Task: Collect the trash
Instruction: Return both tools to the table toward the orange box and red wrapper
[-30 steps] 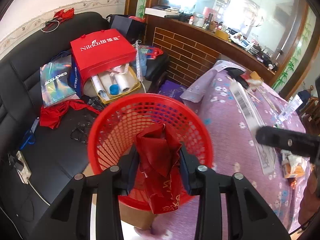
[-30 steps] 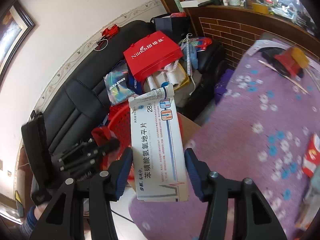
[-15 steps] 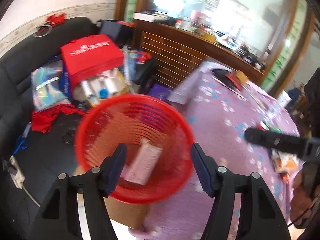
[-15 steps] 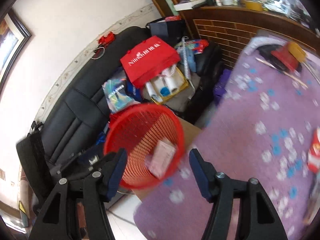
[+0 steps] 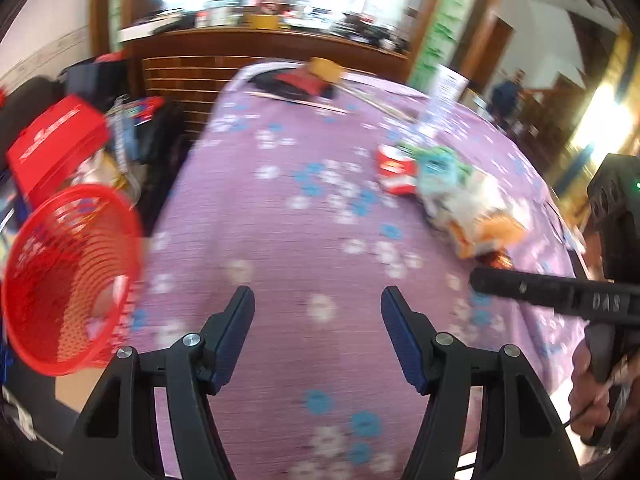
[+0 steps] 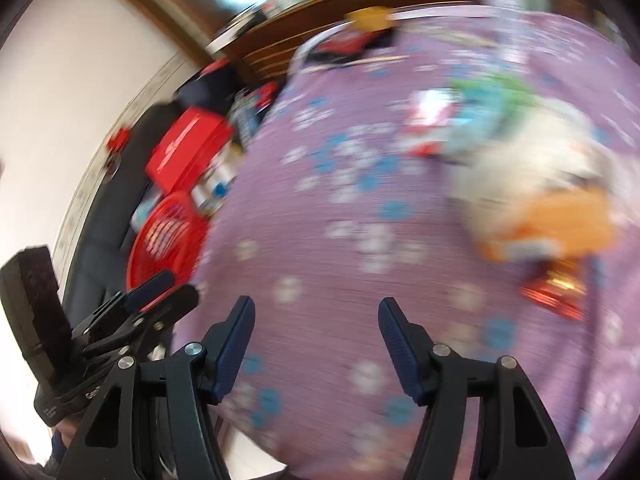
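Left gripper (image 5: 317, 300): jaws stand apart with nothing between them; only the purple flowered tablecloth (image 5: 304, 240) shows in the gap. They have just been opening, having let go within the last second.

Right gripper (image 6: 316, 310): jaws likewise spread and empty over the same cloth, also just opened. Its black body enters the left wrist view from the right, with a hand (image 5: 592, 396) on its handle; the left gripper's body shows at the lower left of the right wrist view.

Red basket (image 5: 68, 280): sits off the table edge, to the left of the left jaws and slightly ahead of them. A pale item lies inside; blur prevents identification. In the right wrist view the basket (image 6: 168, 236) appears left of and beyond the left jaw.

Remaining trash: a cluster of wrappers (image 5: 468, 208) lies on the cloth ahead and to the right of the left jaws, well apart from them. A red-and-white packet (image 5: 394, 170) touches the far-left side of the cluster. From the right wrist the wrappers (image 6: 532, 184) lie ahead-right of the jaws, with a red foil piece (image 6: 554, 288) nearer, beyond the right jaw.

Both views are motion-blurred; finer detail cannot be told.
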